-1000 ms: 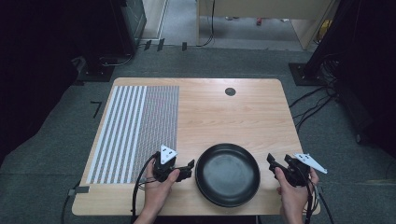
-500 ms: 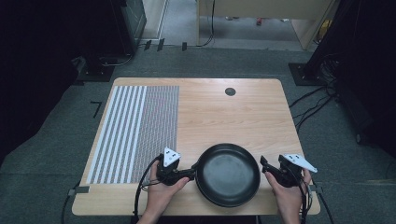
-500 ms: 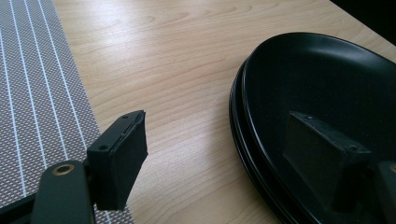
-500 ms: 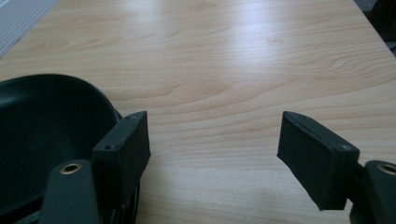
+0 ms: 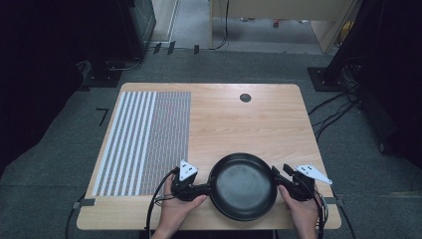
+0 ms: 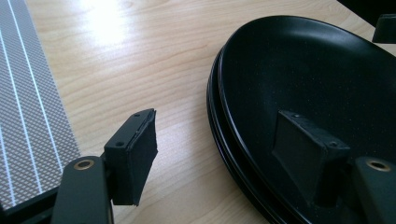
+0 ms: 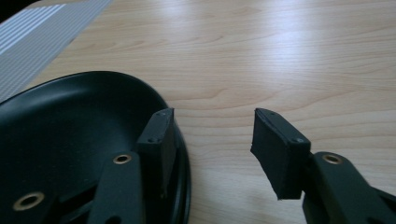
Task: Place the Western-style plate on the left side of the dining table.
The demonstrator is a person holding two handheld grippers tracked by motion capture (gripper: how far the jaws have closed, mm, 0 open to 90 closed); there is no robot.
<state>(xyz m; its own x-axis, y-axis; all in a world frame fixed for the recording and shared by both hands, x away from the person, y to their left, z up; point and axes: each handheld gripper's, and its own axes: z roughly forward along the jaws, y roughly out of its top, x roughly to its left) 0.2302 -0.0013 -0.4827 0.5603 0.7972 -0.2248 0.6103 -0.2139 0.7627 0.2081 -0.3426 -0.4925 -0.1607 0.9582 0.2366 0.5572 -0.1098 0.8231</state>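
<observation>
A black round plate lies on the wooden table near its front edge. My left gripper straddles the plate's left rim. In the left gripper view one jaw reaches inside the plate and the other stands over the wood, with a gap to the rim. My right gripper straddles the right rim. In the right gripper view one jaw is inside the plate against the rim, and the other is clear of it. Both grippers' jaws have just been closing with the rim between them. Neither pair pinches it.
A grey striped and dotted mat covers the table's left part. A small dark round cap sits near the far edge. Bare wood lies beyond the plate. Cables trail on the floor at the right.
Both grippers have moved inward to the plate's rims, the right one more. Their jaws now stand narrower around the rim. The plate has stayed in place.
</observation>
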